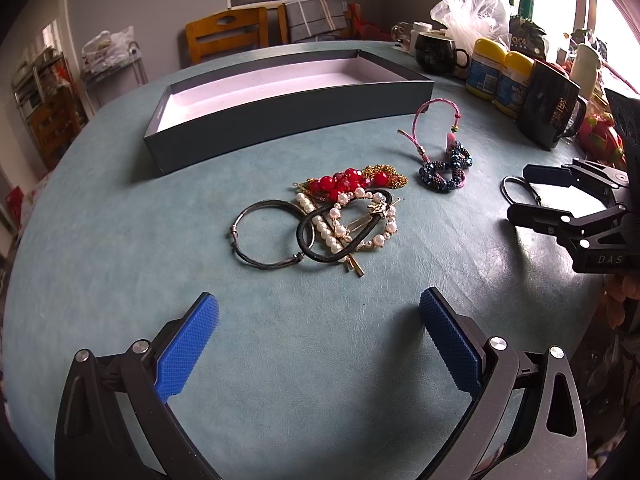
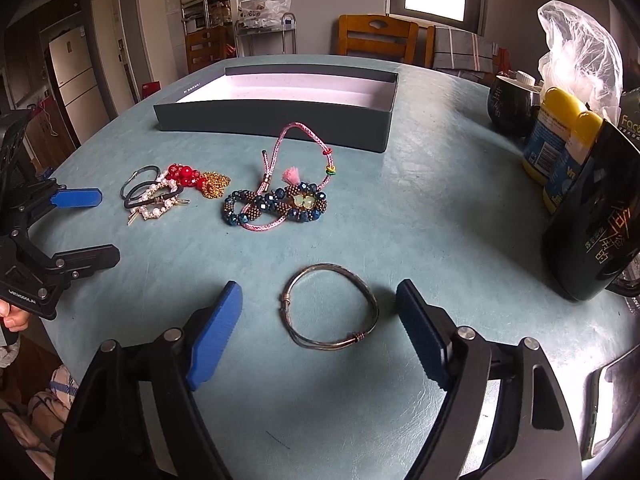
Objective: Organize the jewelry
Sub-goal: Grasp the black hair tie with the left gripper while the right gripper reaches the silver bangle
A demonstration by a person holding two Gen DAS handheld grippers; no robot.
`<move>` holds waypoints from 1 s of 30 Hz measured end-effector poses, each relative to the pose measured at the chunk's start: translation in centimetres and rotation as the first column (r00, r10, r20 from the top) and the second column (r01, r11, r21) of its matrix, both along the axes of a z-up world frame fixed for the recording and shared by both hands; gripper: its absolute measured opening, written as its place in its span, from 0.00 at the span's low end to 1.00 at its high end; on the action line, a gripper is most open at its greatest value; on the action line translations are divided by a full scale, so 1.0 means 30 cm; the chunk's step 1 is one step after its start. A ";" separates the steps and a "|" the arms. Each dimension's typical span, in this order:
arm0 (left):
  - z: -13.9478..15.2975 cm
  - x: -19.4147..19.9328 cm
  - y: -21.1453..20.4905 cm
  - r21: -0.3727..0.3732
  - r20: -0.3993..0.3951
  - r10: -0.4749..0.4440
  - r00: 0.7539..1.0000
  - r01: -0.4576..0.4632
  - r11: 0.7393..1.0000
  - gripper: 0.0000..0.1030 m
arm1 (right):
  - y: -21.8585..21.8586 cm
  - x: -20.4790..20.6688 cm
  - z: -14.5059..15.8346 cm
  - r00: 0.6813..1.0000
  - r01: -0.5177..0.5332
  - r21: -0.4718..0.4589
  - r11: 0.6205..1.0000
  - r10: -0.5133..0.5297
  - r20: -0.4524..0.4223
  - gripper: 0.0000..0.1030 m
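Jewelry lies loose on the teal worktop [image 1: 120,280], none of it yet in the shallow dark-grey box with pale lining [image 1: 280,92] at the far side. Left to right:

Left tongs [image 1: 319,340], blue-padded, are spread wide and hold nothing. They hover over bare worktop, just short of the tangled pile ahead of them. That pile: a thin dark metal wire bangle [image 1: 262,236], a black elastic hair loop [image 1: 344,236], a white pearl bracelet with gold clip [image 1: 360,220], red bead strand [image 1: 344,182] and gold chain [image 1: 390,176] behind. The pile sits slightly left of the tongs' centreline, its long axis running roughly left-near to right-far. Pieces overlap, so a single clean pick looks hard.

Next right, apart from the pile: a dark-blue beaded bracelet [image 2: 276,204] tangled with a pink braided cord bracelet with tassel [image 2: 288,148], near the box's front wall.

Right tongs [image 2: 320,328], also spread wide and empty. A second thin silver wire bangle with wrapped joints [image 2: 330,312] lies flat on the worktop directly between the two pads, touching neither. It is centred in the gap, ring plane flat, slightly longer left-to-right, i.e. across the closing line. This is the relation that matters: the right tongs are the nearer, already bracketing this bangle. Judged next step: lower and close on it, then carry it forward-left to the box. Risk: a flat thin ring may slip under the pads or skid.

Far right: black mugs [image 2: 588,216], yellow-capped bottles [image 2: 556,148], and a clear plastic bag [image 2: 576,40] crowd the worktop edge.
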State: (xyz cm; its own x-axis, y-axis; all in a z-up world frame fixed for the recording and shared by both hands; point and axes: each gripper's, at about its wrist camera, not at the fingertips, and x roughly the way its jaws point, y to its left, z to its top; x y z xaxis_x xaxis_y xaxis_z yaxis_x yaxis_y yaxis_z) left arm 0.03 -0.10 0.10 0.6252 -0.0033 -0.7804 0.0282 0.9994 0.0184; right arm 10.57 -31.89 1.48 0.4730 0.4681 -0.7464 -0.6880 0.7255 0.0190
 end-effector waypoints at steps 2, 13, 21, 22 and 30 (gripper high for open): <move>0.007 0.012 -0.005 -0.002 -0.002 0.000 1.000 0.000 1.000 0.98 | 0.004 -0.003 0.002 1.000 -0.009 0.006 1.000 0.009 0.005 0.60; 0.050 0.034 0.051 -0.028 0.012 0.024 1.000 -0.024 0.999 0.98 | -0.007 -0.026 -0.002 1.000 -0.016 0.033 0.999 0.015 0.026 0.46; 0.086 0.064 -0.013 0.011 0.071 -0.073 0.995 0.073 0.997 0.94 | -0.014 -0.030 -0.004 0.999 -0.020 0.048 0.999 0.019 0.026 0.46; 0.088 0.071 -0.024 0.011 0.073 -0.087 0.994 0.086 0.996 0.88 | -0.015 -0.032 -0.004 0.999 -0.021 0.049 0.999 0.020 0.026 0.46; 0.054 0.107 -0.038 -0.013 0.040 -0.128 0.991 0.129 0.992 0.42 | -0.026 -0.035 0.009 1.000 -0.026 0.068 0.997 0.025 0.016 0.23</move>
State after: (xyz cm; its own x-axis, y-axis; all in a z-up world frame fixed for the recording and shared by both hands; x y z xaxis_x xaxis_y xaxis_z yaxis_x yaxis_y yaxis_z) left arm 3.24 -1.25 1.73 0.6491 -0.0971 -0.7545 0.1558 0.9878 0.0070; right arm 9.52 -32.68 1.73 0.4712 0.5293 -0.7055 -0.7064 0.7054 0.0574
